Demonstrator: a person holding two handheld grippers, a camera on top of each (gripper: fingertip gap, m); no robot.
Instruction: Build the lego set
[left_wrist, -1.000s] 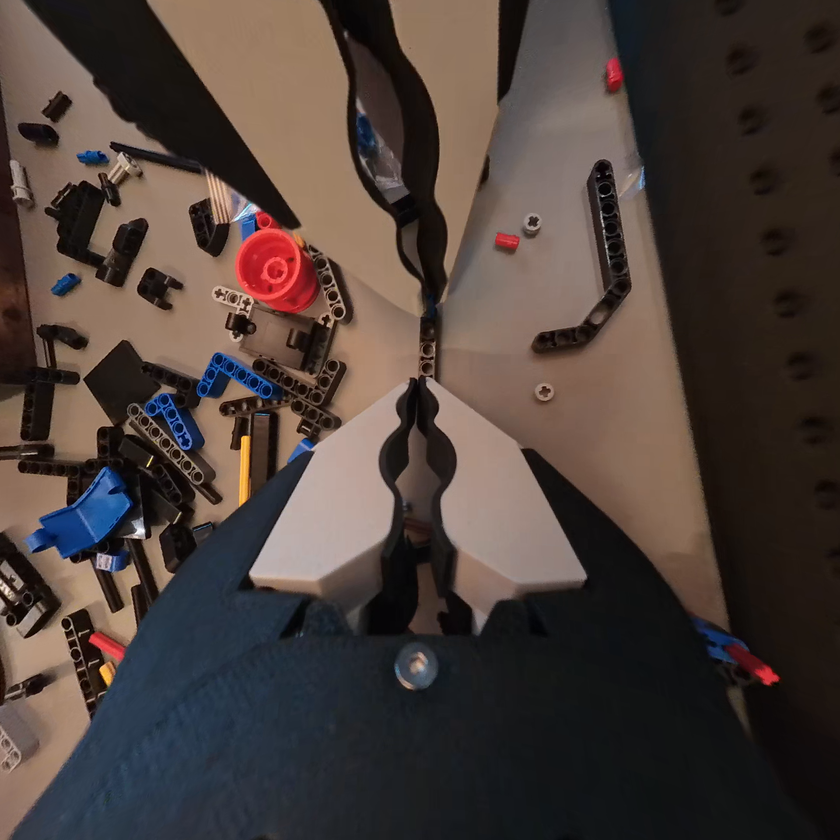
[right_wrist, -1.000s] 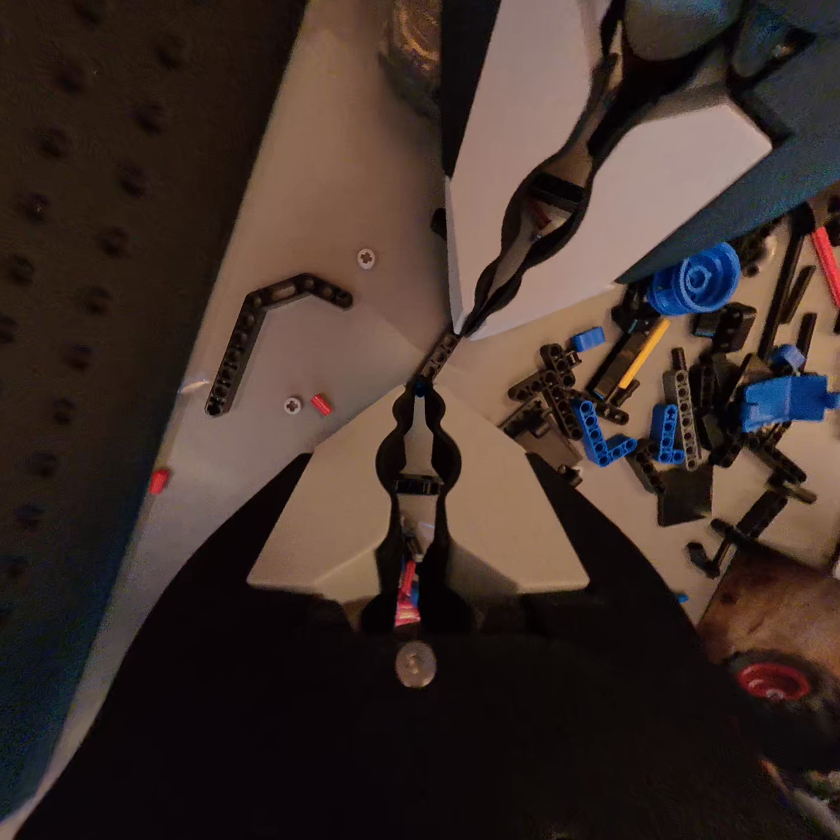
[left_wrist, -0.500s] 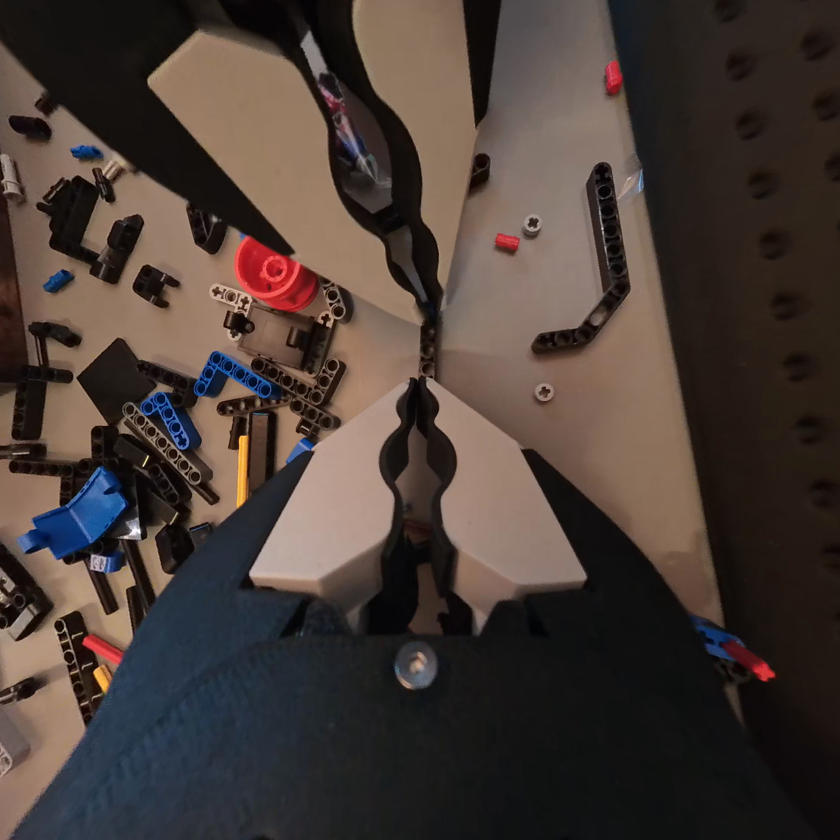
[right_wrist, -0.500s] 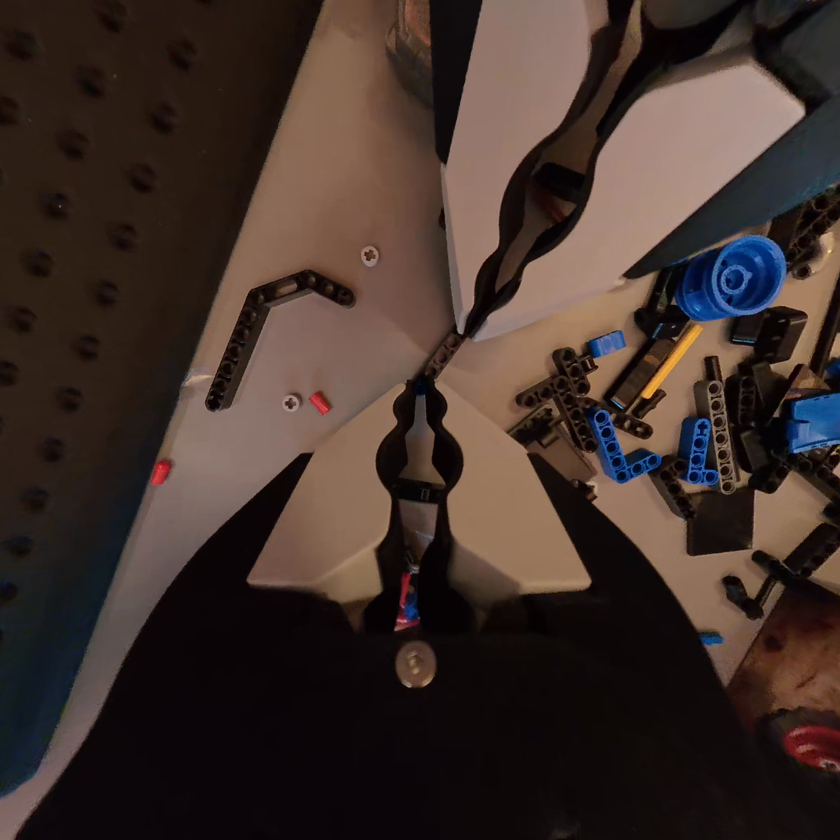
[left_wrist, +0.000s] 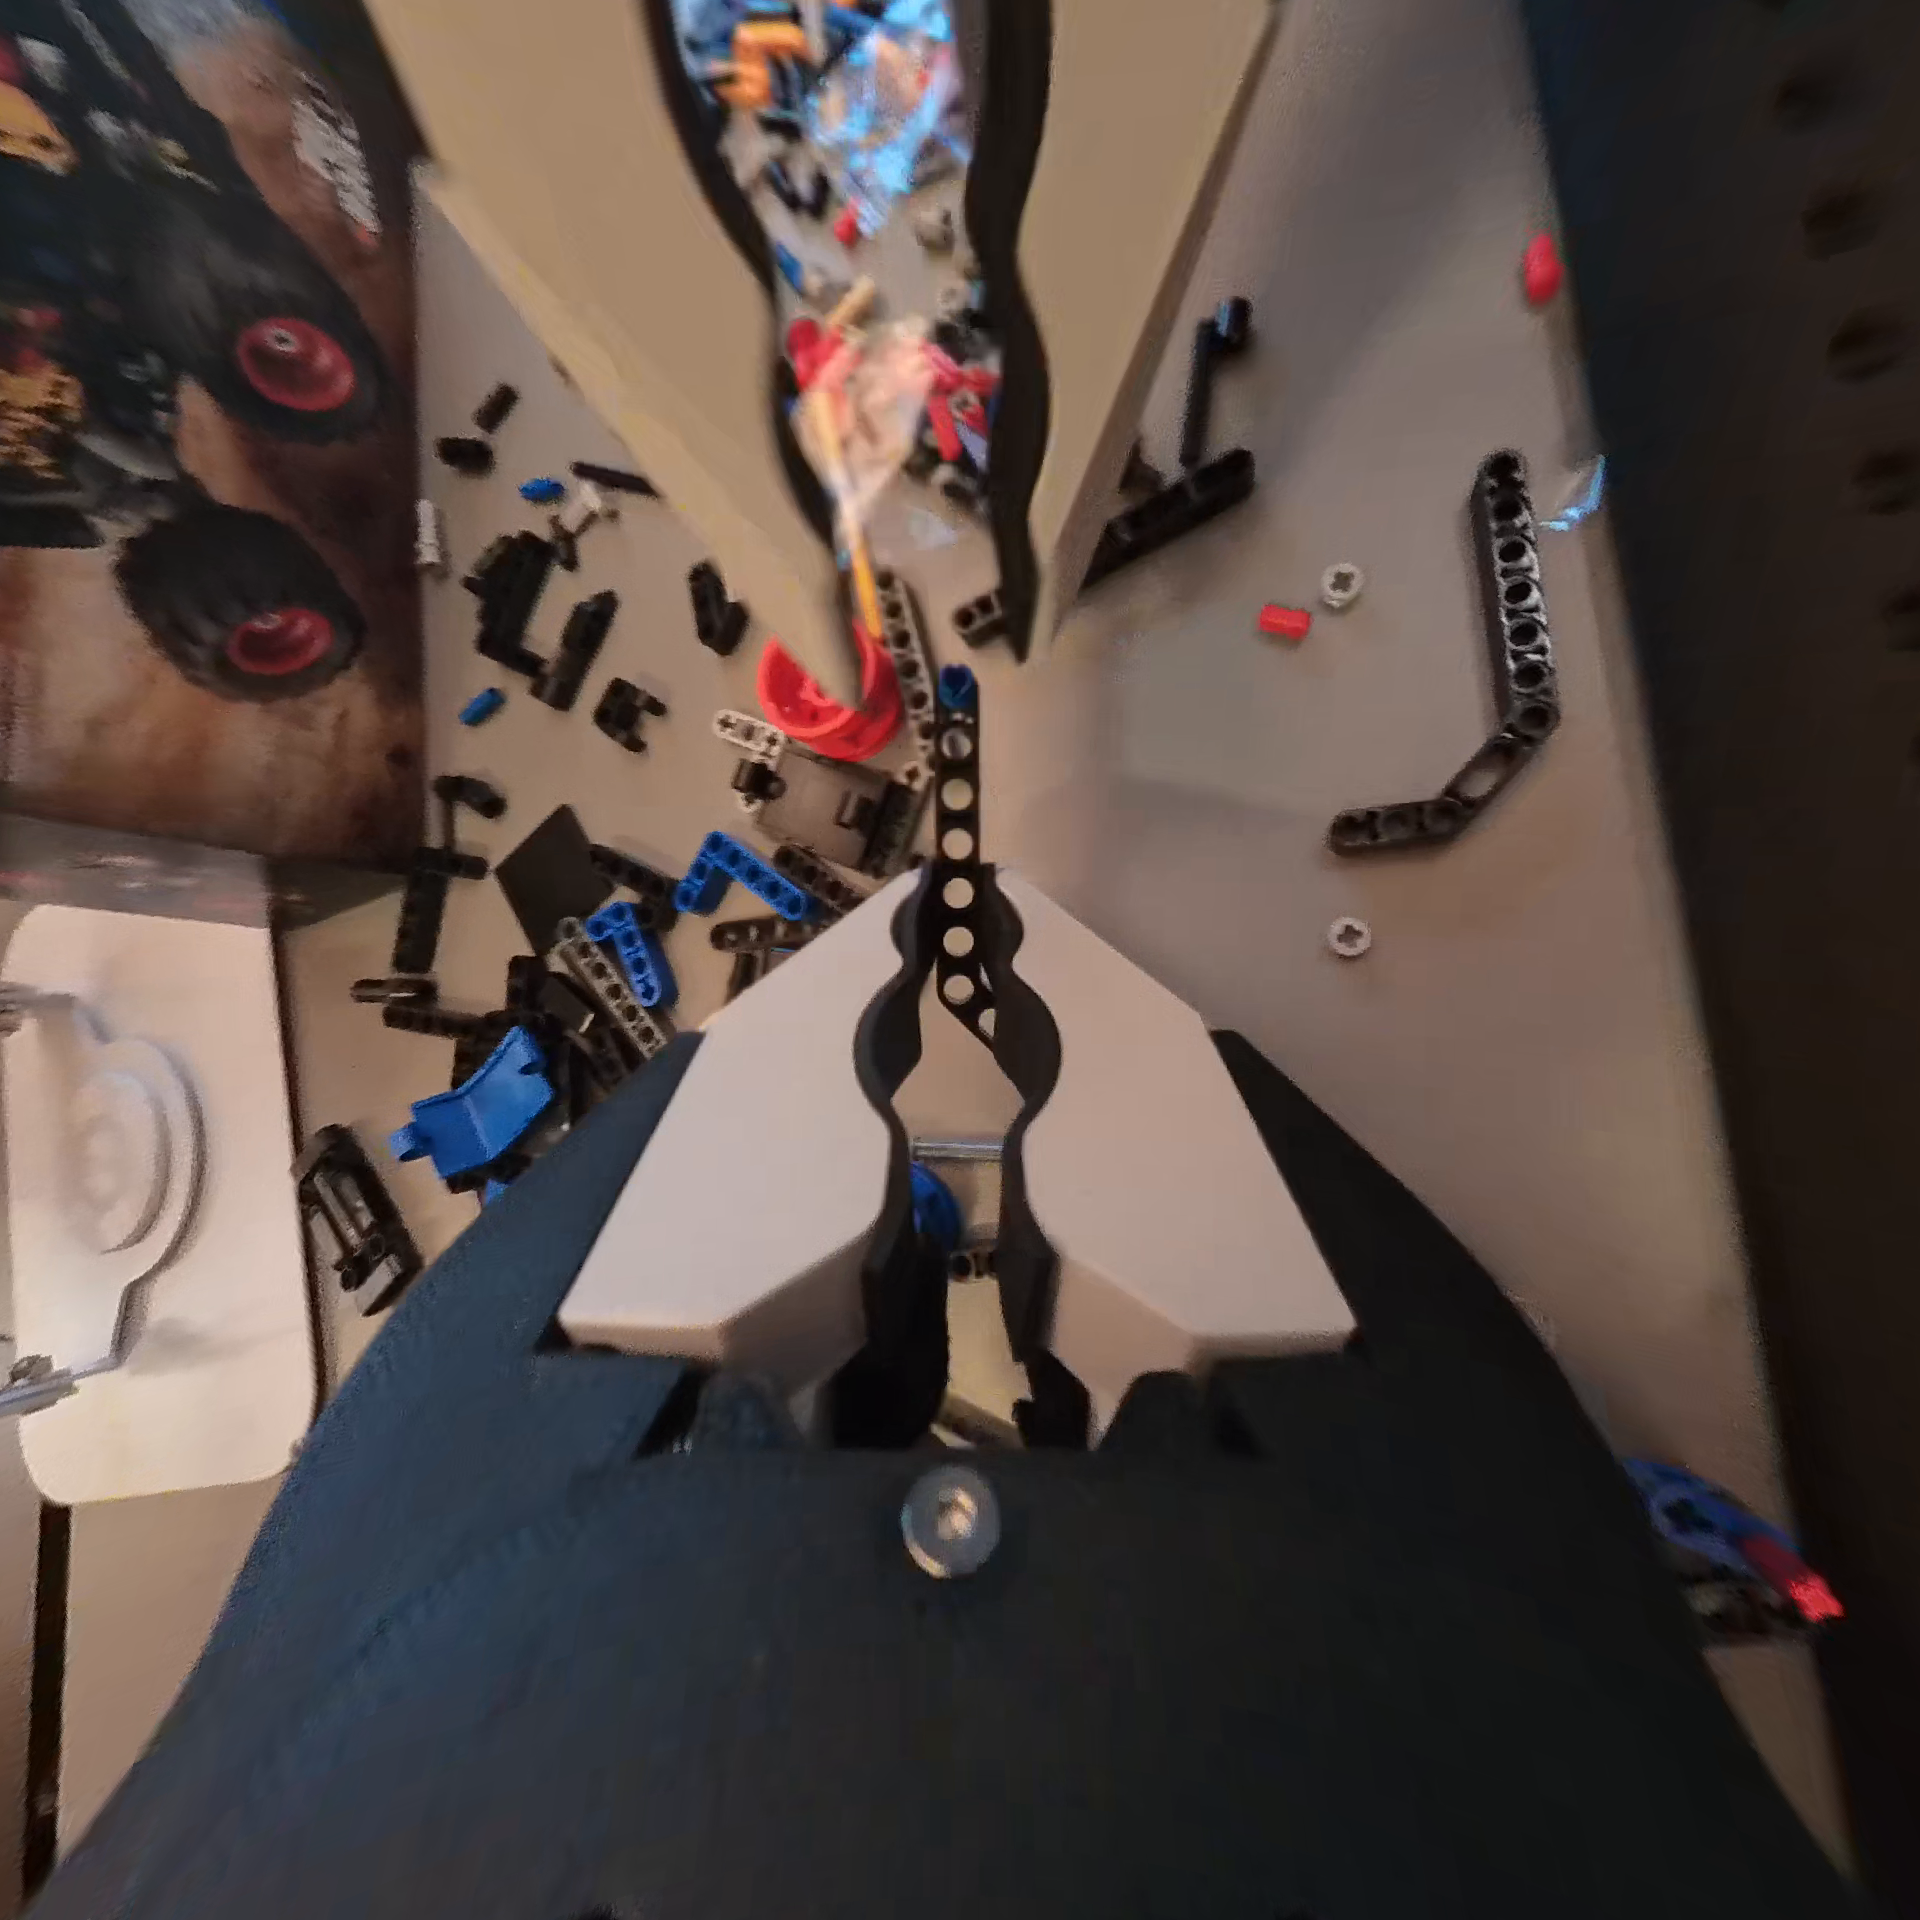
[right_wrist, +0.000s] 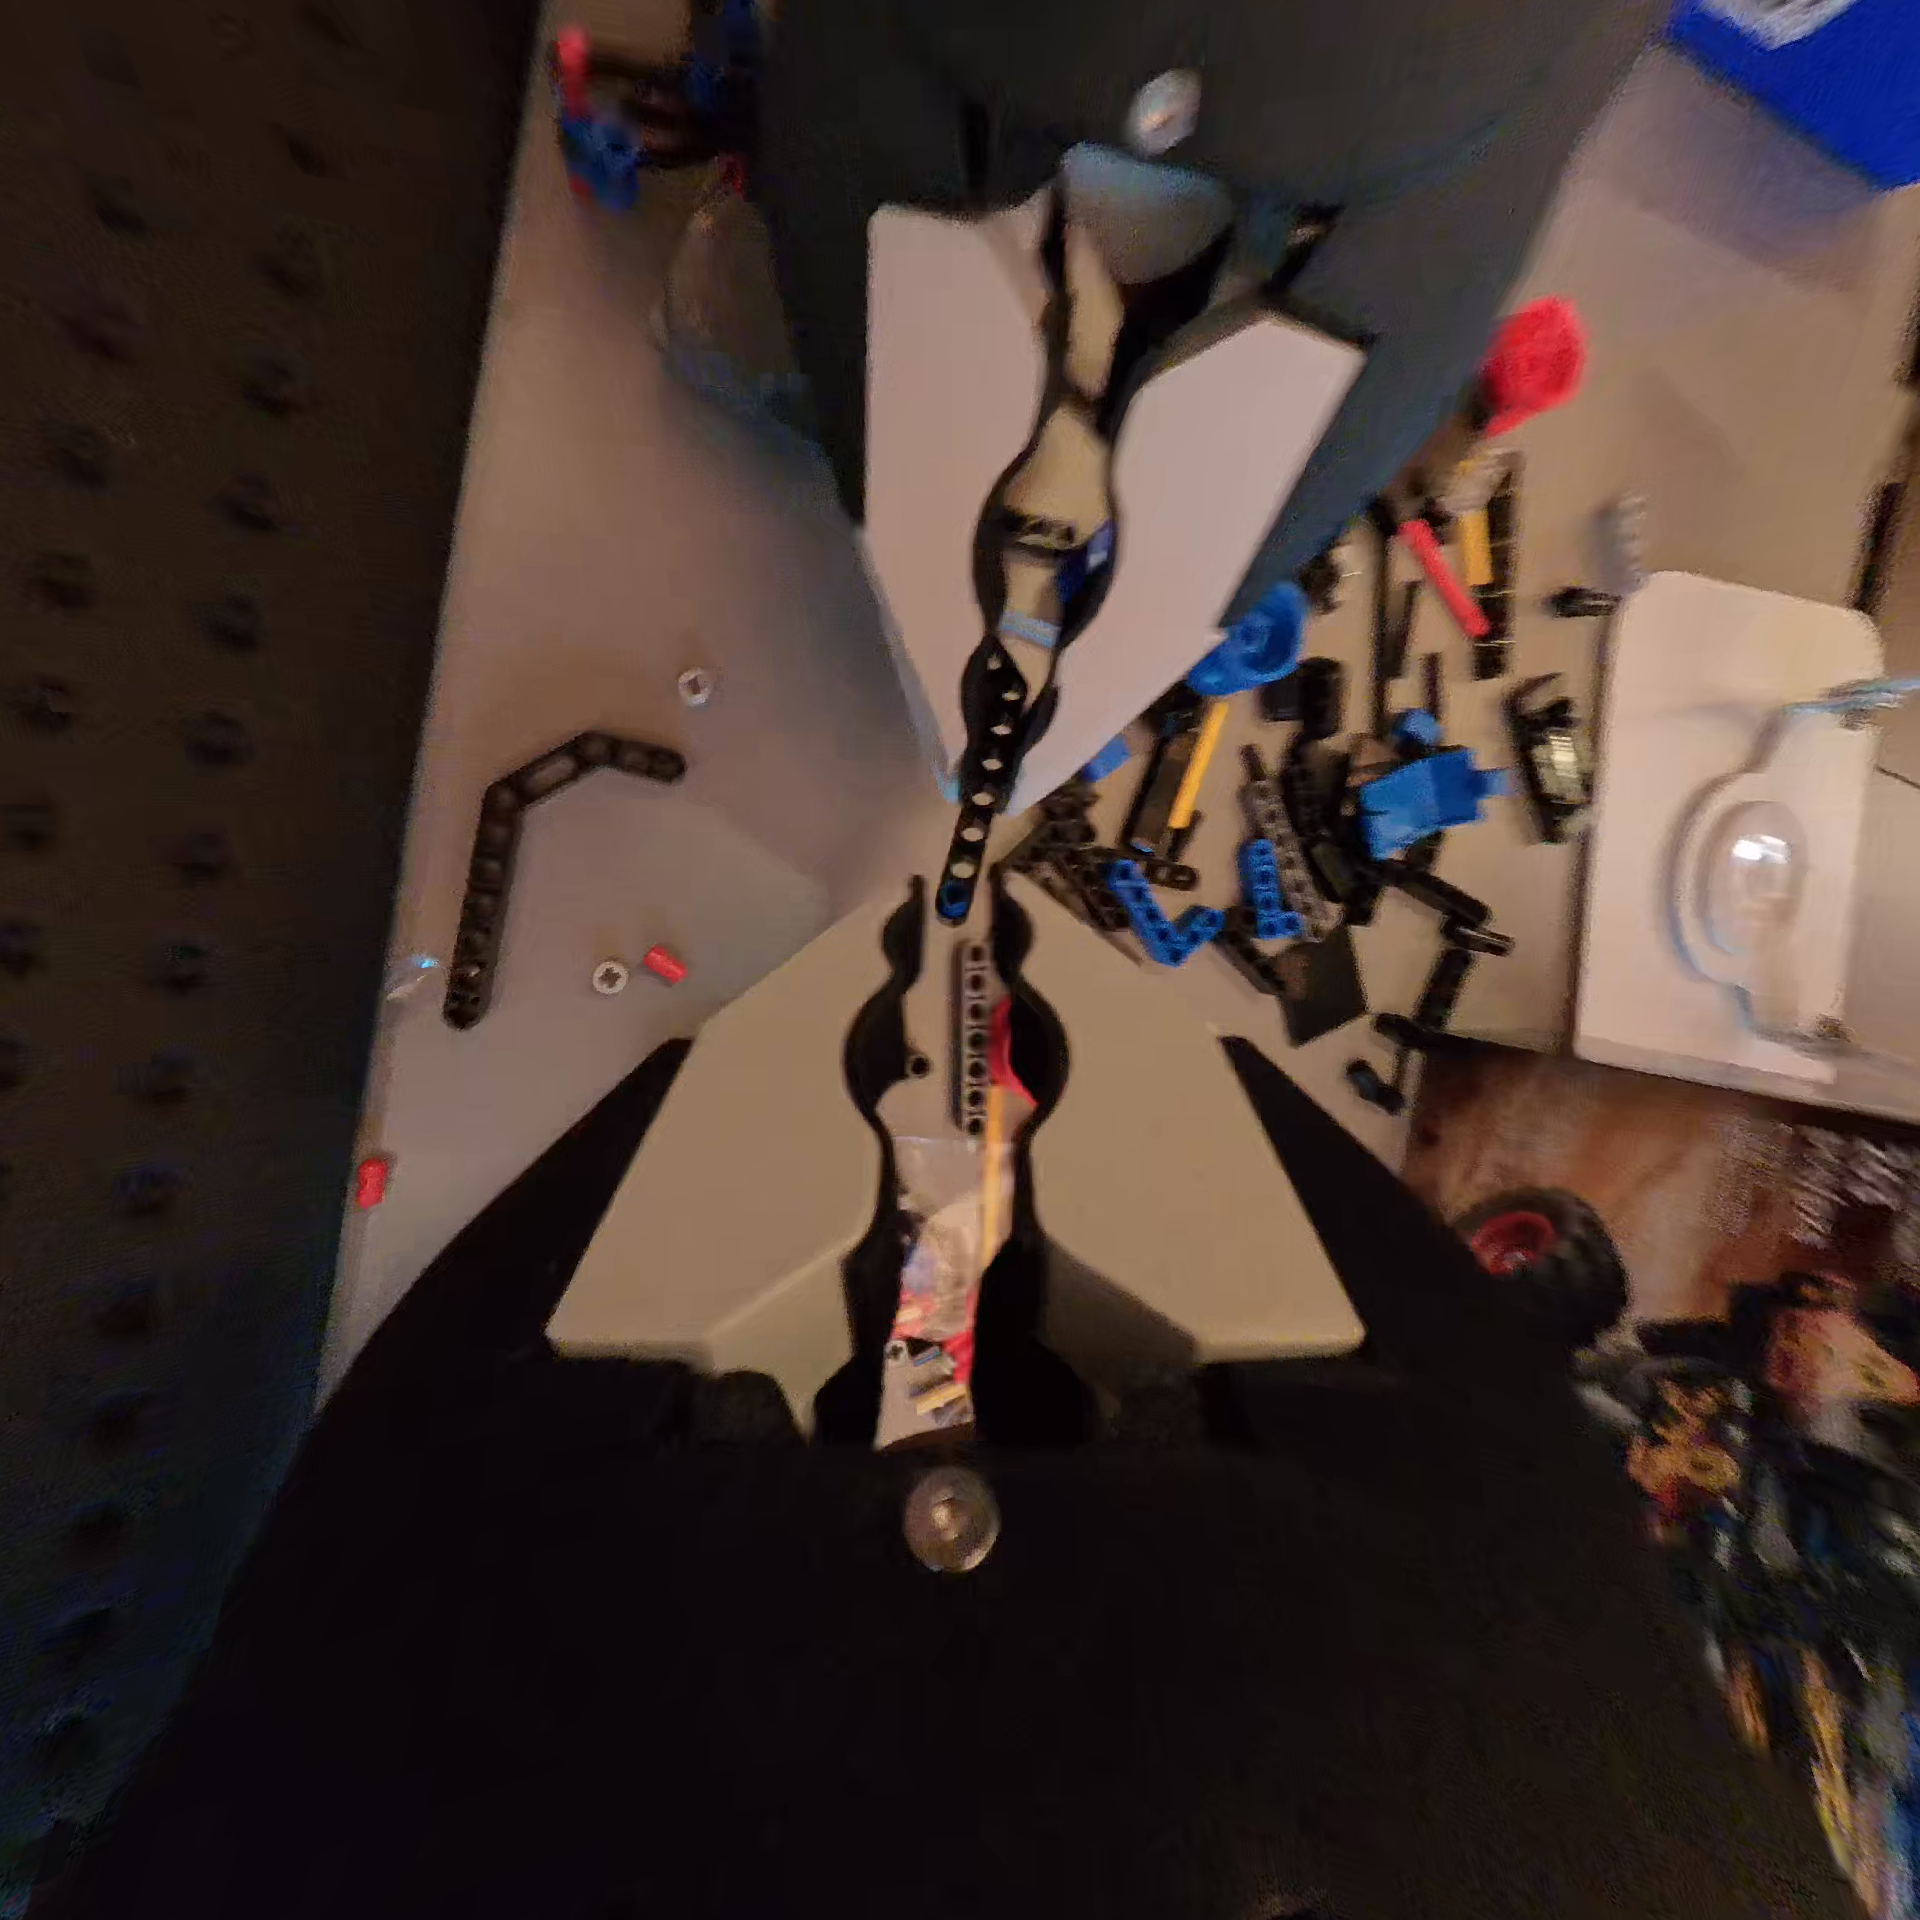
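A: In left wrist view, left gripper (left_wrist: 957, 896) pinching a black holed beam (left_wrist: 958, 821), jaws pressed on its lower holes
B: And the beam's far end?
A: Pointing forward and away, with a blue pin (left_wrist: 956, 688) at the tip, above the grey table (left_wrist: 1195, 727)
B: Farther off?
A: Right gripper (left_wrist: 935, 649) facing it, jaws spread, not touching the pin. To the left a pile of loose parts, among them a red wheel hub (left_wrist: 821, 707) and a blue angled beam (left_wrist: 740, 871). To the right a black bent beam (left_wrist: 1501, 686) lying alone, near a small red pin (left_wrist: 1284, 620). At far left the set's box (left_wrist: 197, 416)
B: Now right wrist view?
A: Right gripper (right_wrist: 958, 904) with jaws spread, holding nothing. Just ahead the blue pin (right_wrist: 952, 902) on the black holed beam (right_wrist: 987, 769), right between the fingertips but with a gap on each side. Left gripper (right_wrist: 992, 795) beyond, clamped on the beam. Bent beam (right_wrist: 520, 831) on the left, loose parts on the right, all rather blurred
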